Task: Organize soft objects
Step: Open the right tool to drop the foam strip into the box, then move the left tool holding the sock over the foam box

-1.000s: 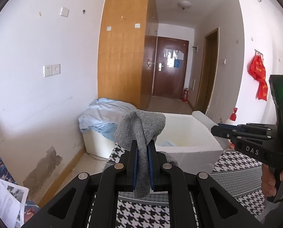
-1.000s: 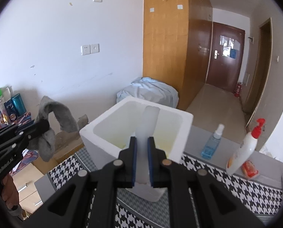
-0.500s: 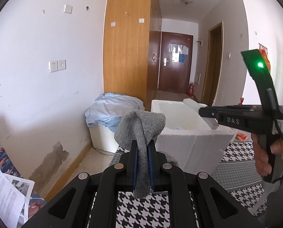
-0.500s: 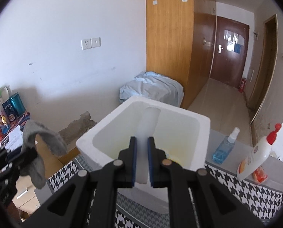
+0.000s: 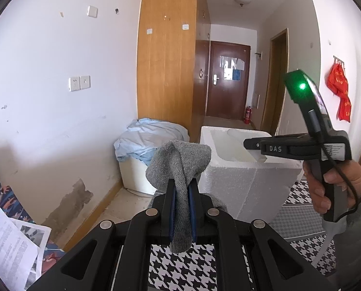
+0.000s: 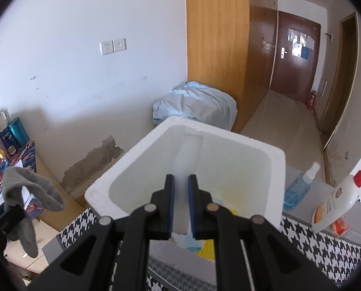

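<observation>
Left wrist view shows your left gripper (image 5: 180,206) clamped tight on a grey sock (image 5: 180,162), which bulges up over the fingertips and hangs down between them. Beyond it stands a white foam box (image 5: 241,177) on a black-and-white houndstooth cloth (image 5: 183,264). Your right hand (image 5: 335,184) holds the right gripper (image 5: 249,143) out over the open top of that box, a pale strip showing under its tip.

Right wrist view looks down along your right gripper (image 6: 180,203) into the foam box (image 6: 275,169). Its jaws are nearly closed on a pale white, soft-looking strip (image 6: 186,155) that sticks forward over the inside of the box; what the strip is, you cannot tell. Yellow and blue things lie at the box bottom. To the left the grey sock (image 6: 30,189) hangs from your left gripper, outside the box. A blue spray bottle (image 6: 299,189) and a white pump bottle (image 6: 338,198) stand to the right of the box.
</observation>
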Demonstrator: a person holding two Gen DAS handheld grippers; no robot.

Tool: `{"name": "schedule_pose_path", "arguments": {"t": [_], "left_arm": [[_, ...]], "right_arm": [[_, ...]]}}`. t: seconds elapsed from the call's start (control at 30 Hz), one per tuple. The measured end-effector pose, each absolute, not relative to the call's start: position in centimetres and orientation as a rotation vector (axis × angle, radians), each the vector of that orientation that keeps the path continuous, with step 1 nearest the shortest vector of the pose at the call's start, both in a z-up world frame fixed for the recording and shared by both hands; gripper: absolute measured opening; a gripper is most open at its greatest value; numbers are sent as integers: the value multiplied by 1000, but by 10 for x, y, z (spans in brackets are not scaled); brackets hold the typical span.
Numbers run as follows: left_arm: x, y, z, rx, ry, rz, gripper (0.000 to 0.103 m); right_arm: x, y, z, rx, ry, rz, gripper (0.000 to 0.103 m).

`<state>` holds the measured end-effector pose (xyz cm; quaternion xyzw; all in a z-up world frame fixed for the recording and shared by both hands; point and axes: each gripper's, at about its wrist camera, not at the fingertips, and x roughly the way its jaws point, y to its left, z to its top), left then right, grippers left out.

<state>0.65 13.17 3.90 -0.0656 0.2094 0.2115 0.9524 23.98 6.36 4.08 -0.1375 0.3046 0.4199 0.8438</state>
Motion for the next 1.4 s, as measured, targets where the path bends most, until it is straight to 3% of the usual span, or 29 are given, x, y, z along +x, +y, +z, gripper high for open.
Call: {"name": "schedule_pose_path", "arguments": {"t": [0.37,0.43,0.5,0.57,1.4], "left_arm": [[2,130,37,-133,413,433,10],[1,130,38,-133,411,436,10],[1,129,39,-133,408,438,10],[2,129,39,-133,407,439,10],[37,125,54,-131,396,367,10]], "right_arm": [[248,68,30,-287,691,892,25],[246,69,30,-295,684,896,39],[243,66,32,-292,660,900,74],[239,61,36,-288,611,898,85],[231,12,56,-243,542,852,88]]}}
